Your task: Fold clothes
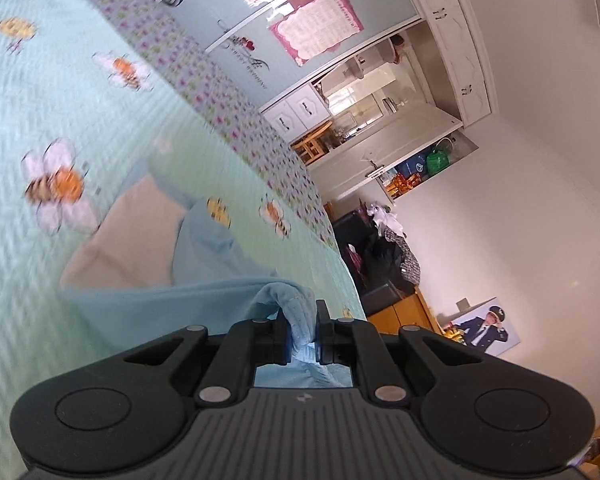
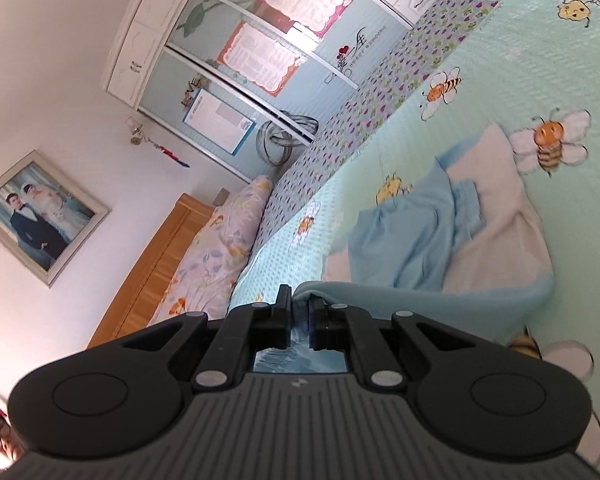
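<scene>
The left gripper (image 1: 302, 334) is clamped on a bunched edge of the light blue garment (image 1: 204, 240). The fabric is seen pinched between the two black fingers (image 1: 280, 336), rising above their tips in a ribbed fold and passing back into the gap behind them. From the grip, the cloth is stretched away as a taut band toward the left of the left wrist view.

The right gripper (image 2: 299, 322) is likewise clamped on the light blue garment (image 2: 404, 236). A hem of the fabric is held between the closed fingers (image 2: 282, 320), and the held edge runs off to the right as a raised band.

The rest of the garment is spread on the bed cover (image 2: 540, 60), a pale green quilt printed with bees and flowers and bordered with a small-patterned strip. The blue body of the garment lies crumpled in soft folds, and a cream panel (image 2: 500, 232) of the same garment is seen beside it, lying flat on the quilt. In the left wrist view the cream panel (image 1: 128, 232) is found to the left of the blue folds.

Both views are strongly tilted. A floral pillow (image 2: 216, 244) rests at the wooden headboard (image 2: 160, 256). A wardrobe (image 2: 228, 80) with posters on its doors stands beyond the bed. The left wrist view is blurred over the quilt.
</scene>
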Motion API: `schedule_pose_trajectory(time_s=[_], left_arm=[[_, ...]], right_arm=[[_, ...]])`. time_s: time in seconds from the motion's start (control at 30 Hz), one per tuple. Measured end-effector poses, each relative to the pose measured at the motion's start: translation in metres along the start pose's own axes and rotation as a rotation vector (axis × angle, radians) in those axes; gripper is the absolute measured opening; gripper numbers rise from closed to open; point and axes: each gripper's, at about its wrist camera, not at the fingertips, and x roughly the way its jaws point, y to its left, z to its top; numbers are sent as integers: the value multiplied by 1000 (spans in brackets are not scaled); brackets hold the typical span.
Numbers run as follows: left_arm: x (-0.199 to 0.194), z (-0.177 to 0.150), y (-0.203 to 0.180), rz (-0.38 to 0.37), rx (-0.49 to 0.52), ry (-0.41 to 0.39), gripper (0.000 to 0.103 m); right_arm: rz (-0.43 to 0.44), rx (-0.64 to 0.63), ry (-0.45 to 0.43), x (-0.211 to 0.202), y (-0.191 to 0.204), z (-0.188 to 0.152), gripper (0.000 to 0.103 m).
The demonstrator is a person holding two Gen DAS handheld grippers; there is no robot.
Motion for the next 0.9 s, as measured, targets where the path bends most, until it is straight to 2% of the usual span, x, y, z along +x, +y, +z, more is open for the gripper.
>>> schedule_pose_trajectory(time_s=[0.3,0.5,0.6,0.77,0.87,0.9], left_arm=[[95,65,7,93,30,26,10],[177,111,38,159,15,58,10],[224,129,65,214,5,101,10],[293,136,122,331,-47,211,13],[304,137,142,353,-82,231,20],[306,137,147,354,-91,232,26]], right_arm=[[-64,43,7,72,-23,65,9],[-107,89,30,139,-60,111,9],[-120,139,51,174,-89,132,9],[-200,233,102,230,-153,140,9],[-222,323,132,246,-183,136,15],[-217,345,121,245,-188,135,22]])
